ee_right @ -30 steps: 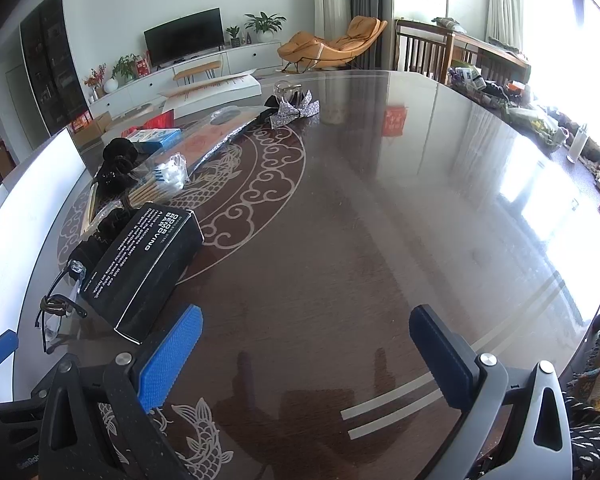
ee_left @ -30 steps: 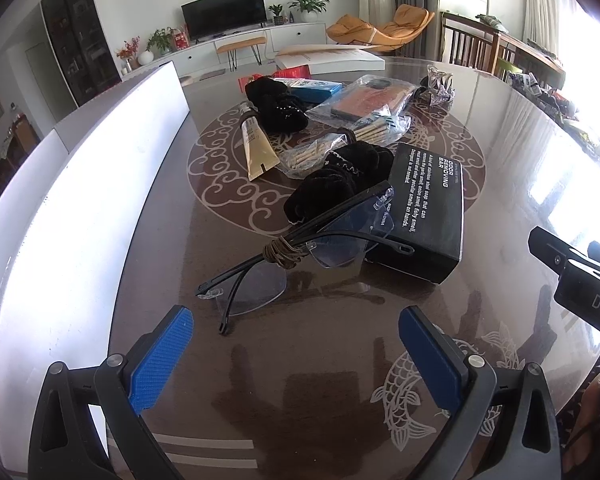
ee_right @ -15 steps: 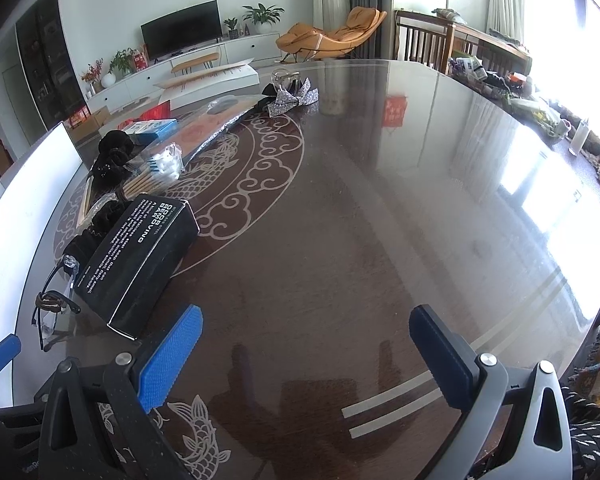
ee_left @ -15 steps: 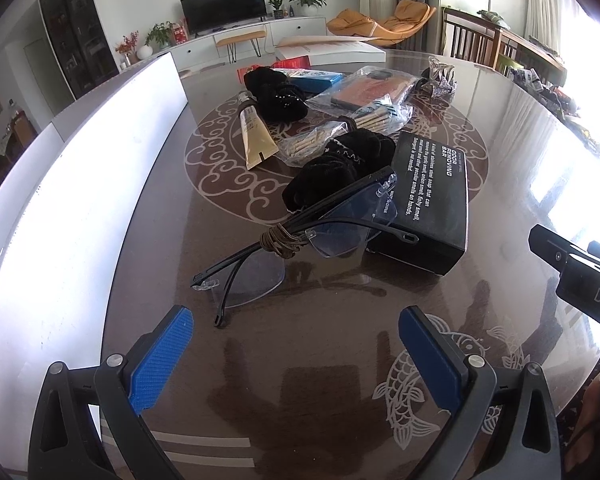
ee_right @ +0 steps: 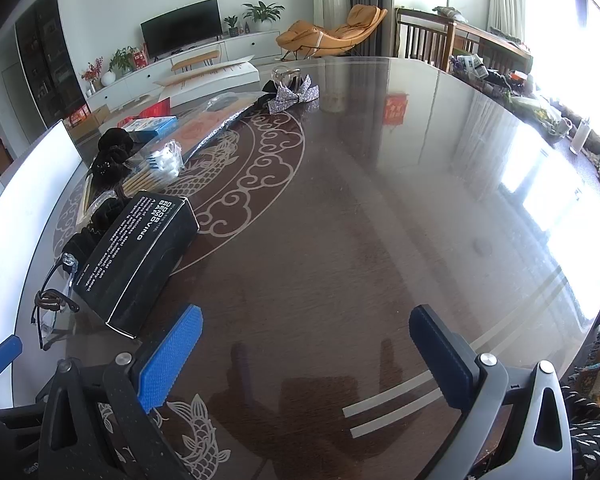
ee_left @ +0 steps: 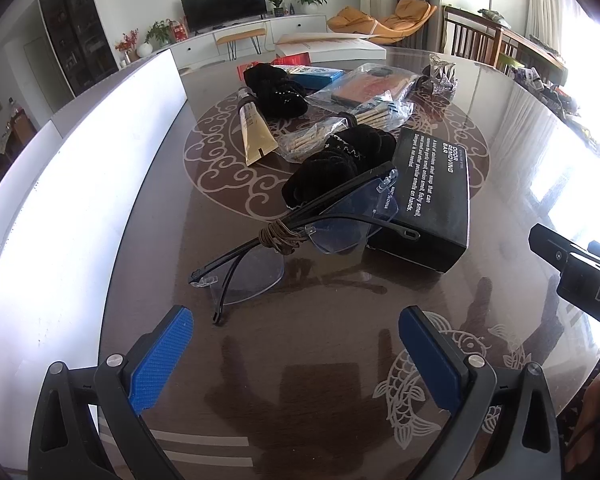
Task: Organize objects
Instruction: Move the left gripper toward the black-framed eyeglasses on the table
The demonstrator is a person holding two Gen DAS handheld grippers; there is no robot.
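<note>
In the left wrist view, our left gripper point(ee_left: 296, 354) is spread wide and holds nothing. Just in front of it lie the glasses point(ee_left: 300, 232), with a brown cord point(ee_left: 278, 237) wound around the middle. One end of the glasses leans up on the black box point(ee_left: 432, 196) and on a black fuzzy thing point(ee_left: 340, 164) beside it. The other end rests on the dark table point(ee_left: 300, 400). Farther back we see a tan tube point(ee_left: 254, 134), a bag of sticks point(ee_left: 312, 140), one more black fuzzy thing point(ee_left: 276, 90) and a clear bag point(ee_left: 372, 88). In the right wrist view, our right gripper point(ee_right: 304, 354) is also spread wide and empty. It points at a bare part of the table. The black box is off to its left, with the glasses past the box at the edge of the picture. A shiny silver bow point(ee_right: 294, 96) sits far back. We think we are just at the start, lining up on the glasses. Next we would need to bring the left gripper forward and low, then close it on the thin frame near the cord, gently, since the glasses could slide or tip off the box.
</note>
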